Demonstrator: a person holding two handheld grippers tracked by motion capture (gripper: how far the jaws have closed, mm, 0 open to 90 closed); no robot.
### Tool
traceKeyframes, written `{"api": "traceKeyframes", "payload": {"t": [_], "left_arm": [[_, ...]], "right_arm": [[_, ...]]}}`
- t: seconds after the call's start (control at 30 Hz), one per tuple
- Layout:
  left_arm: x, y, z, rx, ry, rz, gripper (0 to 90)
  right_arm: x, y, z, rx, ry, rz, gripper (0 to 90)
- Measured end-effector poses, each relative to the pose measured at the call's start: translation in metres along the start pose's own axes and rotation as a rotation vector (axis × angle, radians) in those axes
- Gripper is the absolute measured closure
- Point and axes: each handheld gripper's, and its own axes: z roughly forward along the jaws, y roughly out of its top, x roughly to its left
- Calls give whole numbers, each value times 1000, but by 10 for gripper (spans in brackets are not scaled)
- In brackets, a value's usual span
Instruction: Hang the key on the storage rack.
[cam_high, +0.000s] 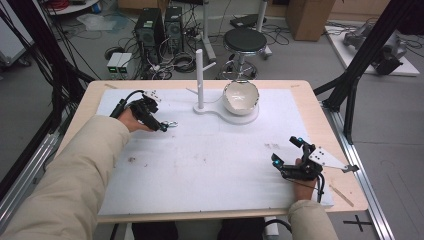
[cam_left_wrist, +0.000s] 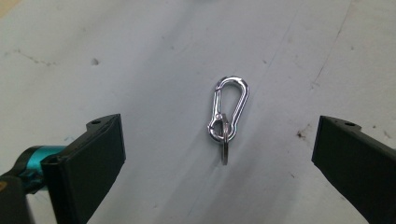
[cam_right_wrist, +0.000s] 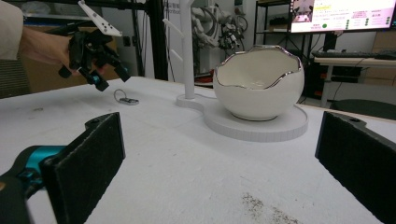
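Observation:
A small silver carabiner with a key ring lies flat on the white mat, seen also as the carabiner at the mat's back left and as the carabiner far off. My left gripper hovers just above it, open, jaws wide on either side with nothing between them; the left gripper looks straight down on it. My right gripper rests open near the mat's front right, the right gripper facing a white eggshell-shaped bowl.
The bowl sits on a white base with an upright pegged post at the back centre of the mat. A stool, computer towers and cables stand on the floor behind the table. Black frame struts rise at both sides.

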Motion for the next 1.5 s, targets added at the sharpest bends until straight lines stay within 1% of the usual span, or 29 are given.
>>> {"api": "traceKeyframes", "payload": {"t": [0.03, 0.07, 0.1, 0.13, 0.17, 0.2, 0.23, 0.27, 0.3, 0.37, 0.4, 0.47, 0.5, 0.53, 0.6, 0.63, 0.7, 0.8, 0.83, 0.87, 0.97, 1.0, 1.07, 1.1, 1.2, 1.3, 1.33, 1.47, 1.5], "left_arm": [[1, 0, 1, 8, 1, 5, 31], [1, 0, 1, 8, -4, 1, 36], [1, 0, 1, 10, -9, 5, 110], [0, 0, 2, 12, -13, 9, 110], [0, -1, 2, 18, -15, 13, 132], [0, -1, 3, 21, -17, 11, 151], [1, -1, 4, 28, -16, 8, 195], [1, -2, 4, 38, -19, 18, 195], [1, -2, 4, 44, -13, 12, 246], [2, -2, 4, 49, -14, 13, 293], [2, -3, 3, 51, -21, 14, 316], [2, -3, 3, 49, -19, 12, 362], [2, -3, 3, 51, -21, 13, 362], [3, -3, 2, 57, -25, 17, 427], [3, -3, 1, 53, -25, 20, 486], [3, -3, 1, 50, -34, 18, 514], [2, -3, 0, 49, -34, 20, 578], [2, -2, 1, 56, -33, 26, 632], [2, -2, 1, 59, -40, 25, 632], [1, -2, 2, 59, -39, 24, 675], [1, -2, 2, 59, -44, 26, 740], [1, -2, 2, 56, -44, 20, 752], [2, -2, 1, 56, -48, 22, 765], [2, -2, 1, 63, -49, 22, 798], [1, -2, 2, 68, -49, 24, 858], [1, -1, 1, 65, -41, 16, 873], [0, -1, 1, 65, -46, 11, 878], [0, 0, 1, 74, -41, 8, 882], [-1, 0, 1, 80, -41, 1, 882]], "right_arm": [[1, 0, 0, 5, 2, 8, 5], [1, 0, 0, 6, 3, 10, 5], [0, 0, 0, 1, 0, 2, 5], [0, 0, 0, 1, 0, 2, 5], [1, 0, 0, 7, 3, 11, 5], [0, 0, 0, -1, 1, 2, 5], [1, 0, 0, 7, 3, 12, 5], [1, 0, 0, 7, 3, 12, 5], [0, 0, 0, 2, 1, 10, 5], [0, 0, 0, 2, 1, 9, 5], [0, 0, 0, 2, 1, 10, 5], [0, 0, 0, 0, 1, 5, 5], [0, 0, 0, 0, 1, 5, 5], [0, 0, 0, 5, 1, 10, 5], [0, 0, 0, 1, 0, 6, 5], [0, 0, 0, 6, 1, 12, 5], [1, 0, 0, 6, 2, 13, 5], [0, 0, 0, 7, 1, 13, 5], [0, 0, 0, 3, 0, 9, 5], [1, 0, 0, 7, 0, 13, 5], [0, 0, 0, 7, 1, 12, 5], [0, 0, 0, 3, 1, 9, 5], [1, 0, 0, 6, 1, 12, 5], [0, 0, 0, 4, 0, 7, 5], [0, 0, 0, 4, 0, 8, 5], [1, 0, 0, 6, 2, 9, 5], [1, 0, 0, 5, 1, 10, 5], [1, 0, 0, 7, 2, 12, 5], [1, 0, 0, 6, 2, 10, 5]]}}
